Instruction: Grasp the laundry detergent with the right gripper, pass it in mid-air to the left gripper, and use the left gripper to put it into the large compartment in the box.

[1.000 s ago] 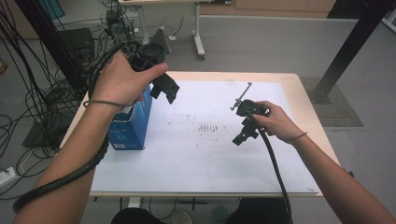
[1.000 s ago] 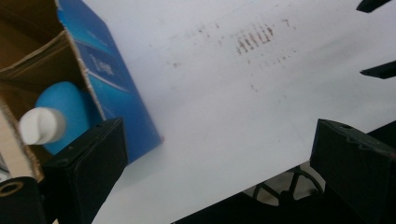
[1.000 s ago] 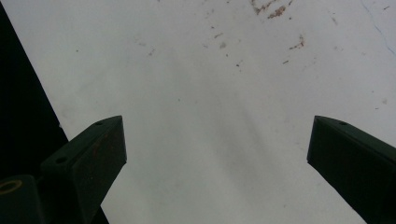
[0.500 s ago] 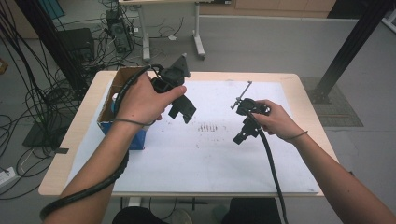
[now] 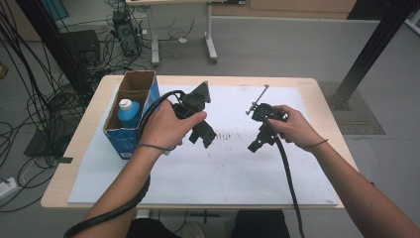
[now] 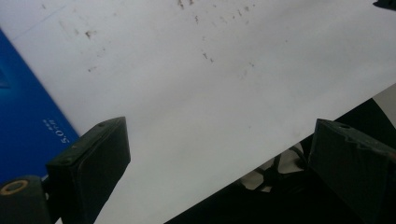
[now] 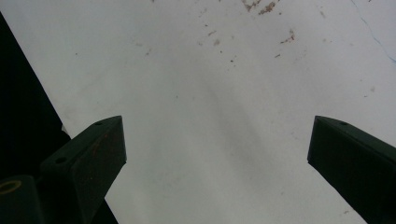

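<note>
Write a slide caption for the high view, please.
Two open grippers, left gripper and right gripper, over white sheet; bottle in box.

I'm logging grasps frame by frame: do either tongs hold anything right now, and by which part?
Nothing is held. The left tongs and right tongs both stand open over the white sheet.

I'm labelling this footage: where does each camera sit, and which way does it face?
High view: above the person's side, looking forward and down at the table; both forearms, left tongs and right tongs show.
Left gripper view: rides the left tongs, looking down at the white sheet beside the blue box; jaws apart.
Right gripper view: rides the right tongs, looking down at the sheet; jaws apart.
Shared: the speckled white sheet.
</note>
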A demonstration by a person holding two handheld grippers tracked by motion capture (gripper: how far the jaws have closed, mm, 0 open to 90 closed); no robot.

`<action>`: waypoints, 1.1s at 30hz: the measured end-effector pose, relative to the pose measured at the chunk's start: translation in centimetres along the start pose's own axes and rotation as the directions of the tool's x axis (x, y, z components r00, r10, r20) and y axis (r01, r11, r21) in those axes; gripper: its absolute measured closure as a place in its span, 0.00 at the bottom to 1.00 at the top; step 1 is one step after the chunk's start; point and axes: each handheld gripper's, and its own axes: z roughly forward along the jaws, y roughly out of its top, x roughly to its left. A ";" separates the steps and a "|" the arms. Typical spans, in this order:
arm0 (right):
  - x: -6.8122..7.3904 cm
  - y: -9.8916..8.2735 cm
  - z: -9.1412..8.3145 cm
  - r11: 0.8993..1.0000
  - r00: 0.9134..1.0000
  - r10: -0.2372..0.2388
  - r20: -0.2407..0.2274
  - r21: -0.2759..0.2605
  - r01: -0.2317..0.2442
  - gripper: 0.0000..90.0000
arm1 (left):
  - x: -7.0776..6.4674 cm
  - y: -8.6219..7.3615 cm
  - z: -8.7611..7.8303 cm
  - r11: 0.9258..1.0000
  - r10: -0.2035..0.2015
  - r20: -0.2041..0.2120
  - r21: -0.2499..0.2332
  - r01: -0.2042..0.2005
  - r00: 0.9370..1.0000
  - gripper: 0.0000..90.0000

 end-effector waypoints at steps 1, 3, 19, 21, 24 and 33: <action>0.1 0.0 0.0 1.000 1.000 0.004 0.001 0.001 -0.004 0.05 | -0.1 0.0 0.2 1.000 0.000 0.002 -0.002 0.000 1.000 0.07; 0.2 0.0 -0.1 1.000 1.000 0.000 0.004 0.002 0.000 0.05 | -0.2 0.1 0.7 1.000 0.006 -0.001 0.001 -0.006 1.000 0.07; 0.2 0.2 -1.1 1.000 1.000 0.000 0.023 -0.001 0.001 0.05 | -0.8 0.6 3.9 1.000 0.014 0.002 0.015 -0.014 1.000 0.07; 0.2 0.2 -1.2 1.000 1.000 -0.005 0.024 -0.002 0.005 0.05 | -0.8 0.6 4.0 1.000 0.013 0.004 0.012 -0.013 1.000 0.07; 0.1 0.3 -1.3 1.000 1.000 -0.005 0.023 -0.003 0.005 0.04 | -0.9 0.6 4.0 1.000 0.014 0.006 0.001 -0.014 1.000 0.07; 0.2 0.3 -1.1 1.000 1.000 -0.008 0.023 -0.005 0.008 0.04 | -1.0 0.3 4.3 1.000 0.017 0.015 0.004 -0.018 1.000 0.07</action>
